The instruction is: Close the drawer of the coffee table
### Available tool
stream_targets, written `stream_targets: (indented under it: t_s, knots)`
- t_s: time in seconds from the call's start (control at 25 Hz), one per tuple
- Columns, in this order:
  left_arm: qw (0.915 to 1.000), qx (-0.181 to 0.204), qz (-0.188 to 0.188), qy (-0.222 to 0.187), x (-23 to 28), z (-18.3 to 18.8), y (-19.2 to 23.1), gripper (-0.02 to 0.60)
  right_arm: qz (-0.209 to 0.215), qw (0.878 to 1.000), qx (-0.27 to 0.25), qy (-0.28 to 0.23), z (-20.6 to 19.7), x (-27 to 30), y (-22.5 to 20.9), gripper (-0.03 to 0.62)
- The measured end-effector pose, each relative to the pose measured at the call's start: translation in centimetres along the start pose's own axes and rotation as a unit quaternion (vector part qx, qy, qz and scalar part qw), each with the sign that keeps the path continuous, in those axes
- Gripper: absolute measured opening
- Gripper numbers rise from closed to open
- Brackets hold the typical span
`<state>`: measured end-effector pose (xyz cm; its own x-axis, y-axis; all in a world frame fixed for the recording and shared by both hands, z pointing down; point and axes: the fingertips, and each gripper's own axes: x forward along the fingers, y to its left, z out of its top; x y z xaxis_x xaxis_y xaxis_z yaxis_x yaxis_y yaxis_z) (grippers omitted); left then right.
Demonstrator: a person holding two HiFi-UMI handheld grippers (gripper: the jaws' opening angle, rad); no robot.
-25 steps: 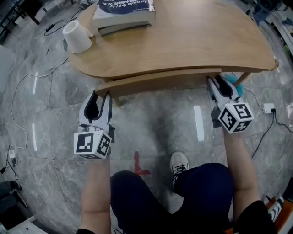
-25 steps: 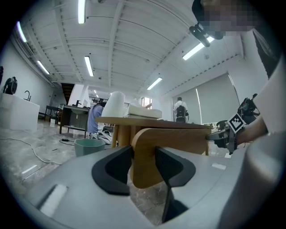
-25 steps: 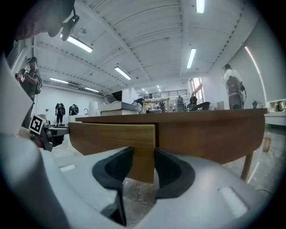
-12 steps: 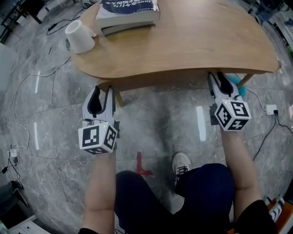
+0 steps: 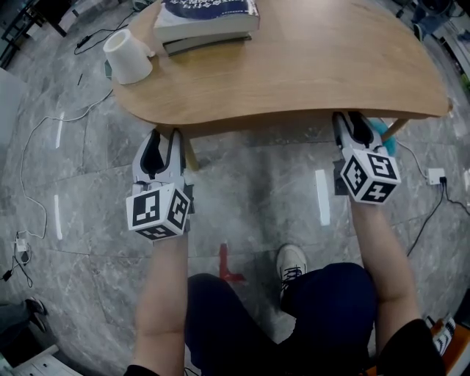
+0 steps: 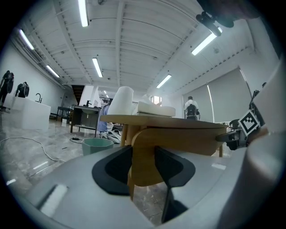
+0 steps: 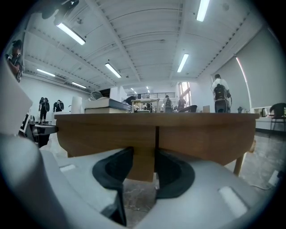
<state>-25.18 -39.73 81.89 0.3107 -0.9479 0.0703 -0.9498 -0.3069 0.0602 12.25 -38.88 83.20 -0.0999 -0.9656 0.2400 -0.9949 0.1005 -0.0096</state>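
**Worktop:** wooden coffee-table worktop (image 5: 308,66) on a grey marbled floor (image 5: 250,191). A white cup (image 5: 126,57) lies on its side at the 10 o'clock corner. A stack of books (image 5: 207,18) sits at 2 o'clock from the cup, well apart from the near edge.

**Drawer:** the drawer front (image 6: 187,141) hangs under the worktop's near edge, its rounded end toward the left hand. In the head view it is tucked beneath the edge and does not stick out past it.

**Left gripper** (image 5: 163,138): points level at the drawer front near its rounded end. The fingers (image 6: 117,166) stand apart and hold nothing, and the wood shows through the gap. The tips are right at the panel, but I cannot confirm contact.

**Right gripper** (image 5: 351,121): at the other end of the near edge, tilted slightly down, its tips under the worktop lip. The fingers (image 7: 172,172) are spread and not clamped on anything, facing the drawer front beside a vertical seam.

**Other:** a teal object (image 5: 382,134) lies at 3 o'clock from the right gripper. A red mark (image 5: 226,266) is on the floor at 6 o'clock from the worktop.
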Motion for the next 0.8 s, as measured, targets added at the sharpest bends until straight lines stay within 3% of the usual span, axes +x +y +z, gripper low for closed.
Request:
stream_targets:
  t_s: [0.36,0.8]
  knots:
    - [1.0,-0.003,0.009,-0.001,0.58,0.04,0.15,0.164,-0.029,1.0,-0.005,-0.01,0.18,0.53,-0.04,0.147]
    - [0.9999,-0.007,0.014,-0.005,0.53,0.02,0.07,0.164,-0.026,1.0,0.002,-0.014,0.14,0.47,-0.08,0.147]
